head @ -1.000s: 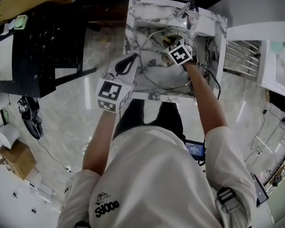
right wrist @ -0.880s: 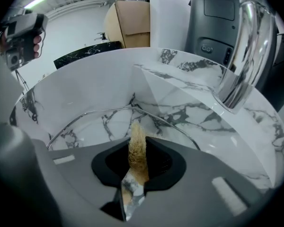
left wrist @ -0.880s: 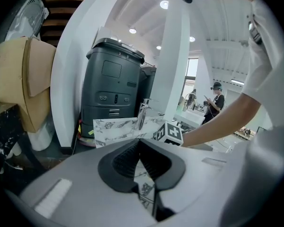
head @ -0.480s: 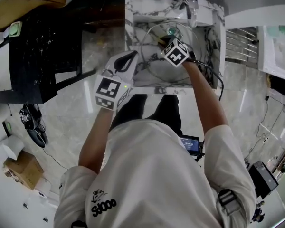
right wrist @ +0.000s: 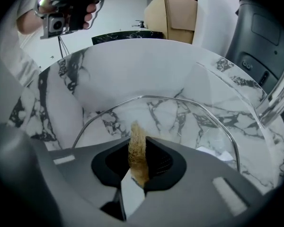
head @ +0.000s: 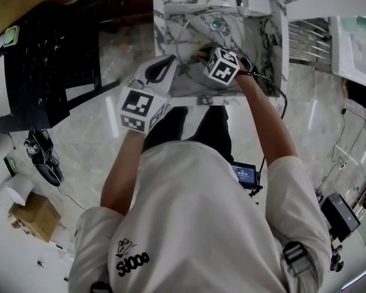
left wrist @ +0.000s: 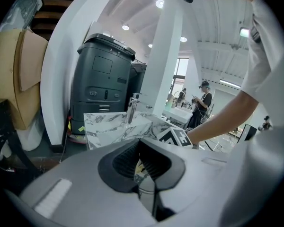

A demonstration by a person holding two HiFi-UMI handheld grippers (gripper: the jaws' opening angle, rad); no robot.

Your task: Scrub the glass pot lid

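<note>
The glass pot lid (head: 196,36) lies tilted in the white marble sink (head: 161,17), its green knob (head: 216,24) showing. My left gripper (head: 170,65) is shut on the lid's left rim; in the left gripper view the glass edge (left wrist: 146,189) sits between the jaws of that gripper (left wrist: 145,167). My right gripper (head: 206,55) is over the lid's near part, shut on a tan scrub pad (right wrist: 137,148). In the right gripper view the pad stands up between the jaws of that gripper (right wrist: 138,161), with the lid (right wrist: 194,126) and its metal rim just ahead.
The faucet (head: 242,2) stands at the sink's back edge. A black machine (head: 46,60) is at the left, a white rack (head: 308,72) at the right. A cable (head: 274,93) runs from the right gripper. Shoes (head: 43,157) and a box (head: 30,215) lie on the floor.
The right gripper has slid with the pad toward the lid's near edge, uncovering the green knob. The left gripper keeps its hold on the rim. The head view has shifted.
</note>
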